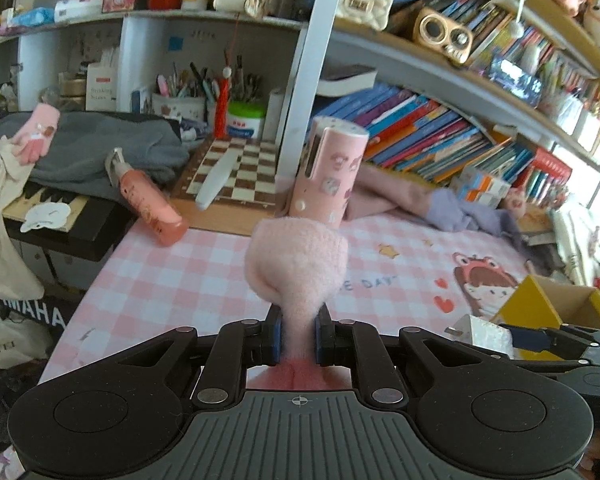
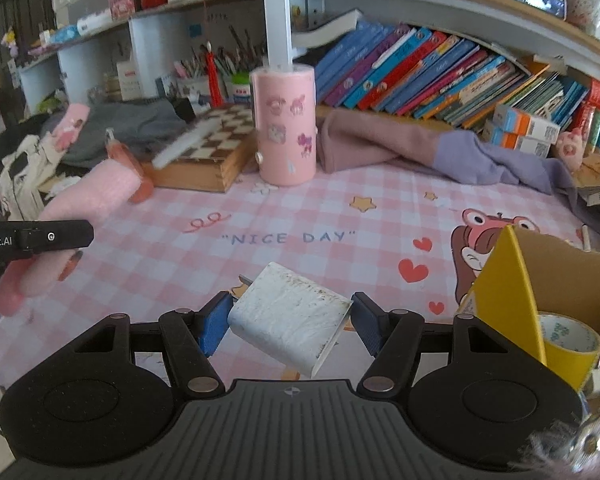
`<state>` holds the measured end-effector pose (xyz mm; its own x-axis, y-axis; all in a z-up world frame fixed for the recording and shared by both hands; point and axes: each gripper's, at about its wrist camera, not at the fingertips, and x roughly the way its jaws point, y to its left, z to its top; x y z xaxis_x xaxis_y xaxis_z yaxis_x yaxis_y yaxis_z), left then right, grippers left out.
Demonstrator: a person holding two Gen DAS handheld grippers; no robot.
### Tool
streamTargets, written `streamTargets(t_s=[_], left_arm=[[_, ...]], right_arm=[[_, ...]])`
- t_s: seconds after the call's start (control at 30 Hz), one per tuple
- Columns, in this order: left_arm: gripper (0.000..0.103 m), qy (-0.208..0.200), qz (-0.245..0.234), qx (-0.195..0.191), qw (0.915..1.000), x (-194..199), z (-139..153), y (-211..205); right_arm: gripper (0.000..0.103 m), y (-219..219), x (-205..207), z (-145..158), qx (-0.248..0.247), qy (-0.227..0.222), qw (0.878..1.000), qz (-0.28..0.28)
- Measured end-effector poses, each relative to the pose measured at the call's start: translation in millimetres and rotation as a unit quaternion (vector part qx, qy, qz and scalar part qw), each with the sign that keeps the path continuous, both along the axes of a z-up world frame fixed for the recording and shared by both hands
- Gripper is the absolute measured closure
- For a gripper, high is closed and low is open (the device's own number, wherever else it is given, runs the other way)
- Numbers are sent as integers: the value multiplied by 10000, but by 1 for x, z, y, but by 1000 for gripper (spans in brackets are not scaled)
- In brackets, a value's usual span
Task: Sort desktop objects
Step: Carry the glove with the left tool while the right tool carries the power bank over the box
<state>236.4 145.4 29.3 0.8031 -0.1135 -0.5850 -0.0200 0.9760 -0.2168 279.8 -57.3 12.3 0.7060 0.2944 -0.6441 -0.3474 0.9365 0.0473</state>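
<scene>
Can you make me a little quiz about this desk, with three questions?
1. True or false: the left gripper is shut on a fluffy pink glove.
2. What does the right gripper hold? A) a roll of tape B) a white charger C) a pen
3. Fill in: the tall pink cup stands upright beside the wooden ____ board.

Key: 1 true. 2 B. 3 chess.
</scene>
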Motion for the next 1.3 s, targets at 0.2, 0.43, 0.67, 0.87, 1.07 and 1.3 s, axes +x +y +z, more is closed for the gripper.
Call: streamTargets(t_s=[0.2,0.43,0.67,0.87,1.07,1.3], left_arm=[[89,-120,-131,-171,9997,-28,9,-1],[89,-157,-233,-337,9990,-62,12,3],[89,-169,-407,-391,9983,-99,14,3],[89,-188,-528,-436,9975,-128,16,2],[89,-156,-815,-496,9953,-155,15,-6],[89,-88,-1287,-539,9902,-170,13,-20]], right_arm=[[41,-2,-28,11,25,-62,10000,-33],[41,1,-65,14,31,-18,10000,-60],[41,5,-103,12,8,38,9999,-100],[41,4,-136,13,23,21,9998,-202],[41,-3,-172,12,63,39,9992,-400],[41,-15,-209,8,106,97,9965,-822]])
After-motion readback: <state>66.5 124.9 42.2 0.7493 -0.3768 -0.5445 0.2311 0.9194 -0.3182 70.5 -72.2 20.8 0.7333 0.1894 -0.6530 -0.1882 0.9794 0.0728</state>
